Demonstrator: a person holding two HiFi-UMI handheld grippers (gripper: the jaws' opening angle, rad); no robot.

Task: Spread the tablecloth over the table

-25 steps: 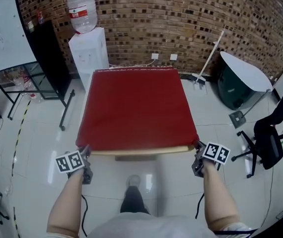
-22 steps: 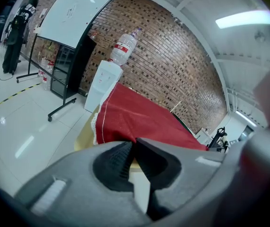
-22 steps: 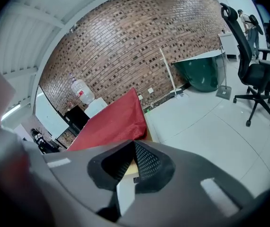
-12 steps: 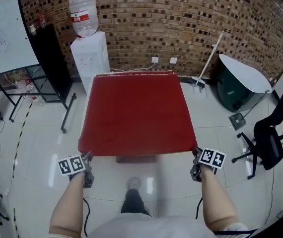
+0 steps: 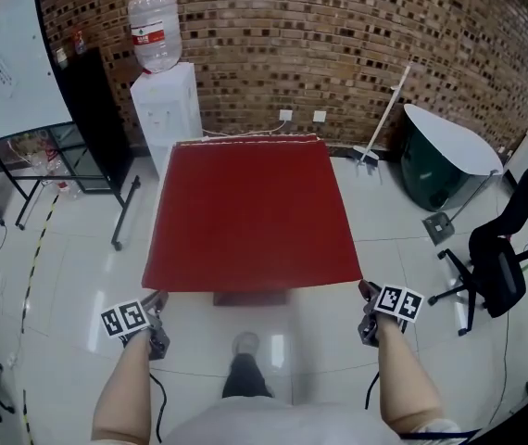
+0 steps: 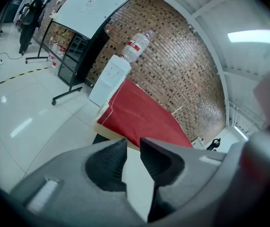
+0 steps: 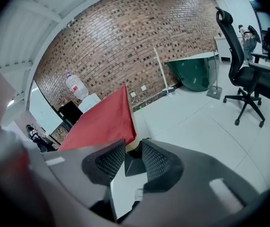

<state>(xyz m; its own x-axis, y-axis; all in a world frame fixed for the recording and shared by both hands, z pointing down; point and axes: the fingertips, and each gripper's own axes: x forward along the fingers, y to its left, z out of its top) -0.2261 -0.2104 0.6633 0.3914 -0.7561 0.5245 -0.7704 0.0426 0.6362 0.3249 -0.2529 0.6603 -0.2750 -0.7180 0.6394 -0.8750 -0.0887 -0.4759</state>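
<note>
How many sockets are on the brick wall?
2. Left socket and right socket sit side by side low on the wall, just beyond the tablecloth; others may be hidden behind it.

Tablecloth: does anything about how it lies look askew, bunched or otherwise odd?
Nothing stands out. The red tablecloth lies flat and square over the table, with no bunches or folds, and its near edge hangs straight. The only bare part is a pale strip of the table's edge, which shows under the cloth at the near corner in the left gripper view.

Left tongs, right tongs newly apart
</note>
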